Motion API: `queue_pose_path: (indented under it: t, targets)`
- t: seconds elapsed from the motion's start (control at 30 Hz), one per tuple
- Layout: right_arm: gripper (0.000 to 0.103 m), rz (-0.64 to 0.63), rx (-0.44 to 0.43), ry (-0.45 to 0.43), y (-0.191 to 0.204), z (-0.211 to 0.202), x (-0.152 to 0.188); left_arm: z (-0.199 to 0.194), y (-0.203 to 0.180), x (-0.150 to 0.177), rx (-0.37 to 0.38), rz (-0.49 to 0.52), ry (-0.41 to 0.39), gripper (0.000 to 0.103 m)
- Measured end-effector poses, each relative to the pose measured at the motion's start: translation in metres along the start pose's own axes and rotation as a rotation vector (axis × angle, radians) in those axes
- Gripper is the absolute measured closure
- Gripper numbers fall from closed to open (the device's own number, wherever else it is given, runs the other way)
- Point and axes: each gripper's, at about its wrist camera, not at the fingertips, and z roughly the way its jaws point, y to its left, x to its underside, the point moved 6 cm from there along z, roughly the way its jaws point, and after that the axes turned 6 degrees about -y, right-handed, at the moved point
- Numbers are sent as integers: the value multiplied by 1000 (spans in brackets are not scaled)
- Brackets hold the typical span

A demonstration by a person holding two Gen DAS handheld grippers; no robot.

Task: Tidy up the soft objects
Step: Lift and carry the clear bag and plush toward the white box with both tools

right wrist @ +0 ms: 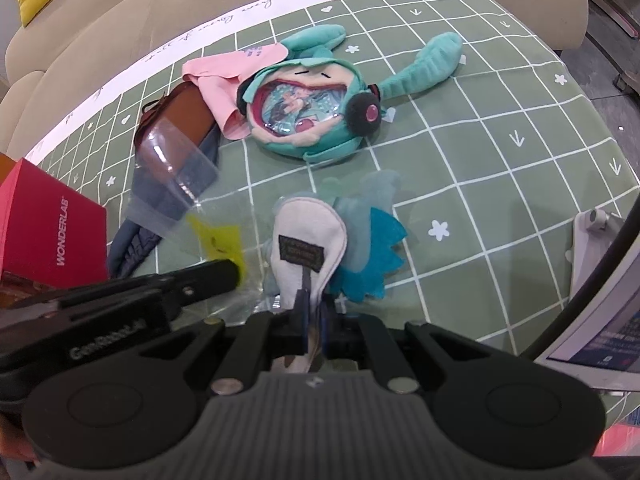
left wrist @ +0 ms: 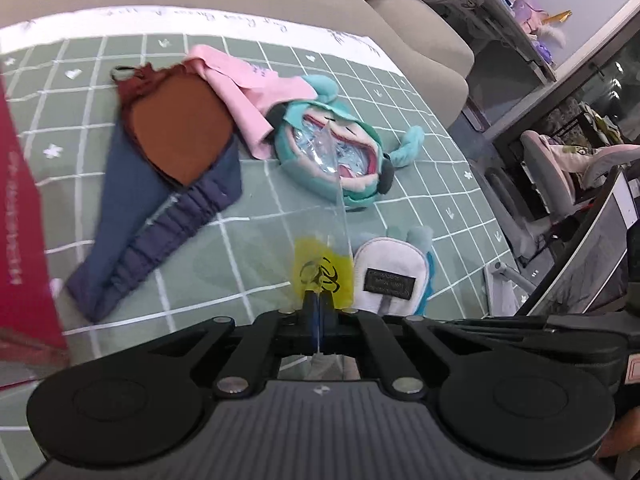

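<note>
A: Left gripper (left wrist: 319,300)?
B: Clamped on clear bag (left wrist: 320,240) at its yellow mark, above green cloth (left wrist: 420,184)

A: Right gripper (right wrist: 313,312)?
B: Pinching white plush (right wrist: 308,236), just beside bag; teal doll (right wrist: 308,112) lying beyond

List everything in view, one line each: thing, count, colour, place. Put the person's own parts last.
cloth: one, green checked with a white edge, covering the surface.
plush: one, teal, middle of the cloth.
pink fabric: one, pink, against the plush.
brown pouch: one, brown, lying on the blue garment.
blue garment: one, navy, under the pouch.
red box: one, red, standing by the blue garment.
bag: one, clear with a yellow patch, held up by the left gripper.
small plush: one, white and blue, in the right gripper.
sofa: one, beige, behind.
left gripper: black, fingers shut on the bag.
right gripper: black, fingers shut on the small plush.
</note>
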Motion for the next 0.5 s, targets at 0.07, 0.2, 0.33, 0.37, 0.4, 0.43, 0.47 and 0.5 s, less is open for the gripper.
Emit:
queue_pose_path:
  t: [0.07, 0.2, 0.33, 0.37, 0.4, 0.43, 0.47, 0.5]
  targets:
    - [102, -8, -2, -10, 2, -4, -1, -8, 3, 0, -12, 4, -13, 103]
    - [103, -10, -7, -32, 6, -15, -5, -28, 8, -3, -26, -11, -46, 103]
    - [103, -20, -23, -61, 13, -30, -10, -51, 9, -6, -30, -10, -78, 103]
    - [103, -24, -26, -66, 16, -33, -11, -56, 9, -7, -30, -10, -84, 103]
    - [103, -27, -26, -69, 18, -35, -11, -60, 9, -8, -31, -9, -91, 103]
    - [103, -33, -28, -70, 20, -37, -12, -65, 9, -9, -30, -6, -95, 103]
    - [103, -46, -33, -66, 23, -40, -11, -68, 9, -9, -31, -5, -100, 103]
    - [103, -49, -35, -66, 26, -42, -11, -72, 8, -10, -33, -4, -104, 103]
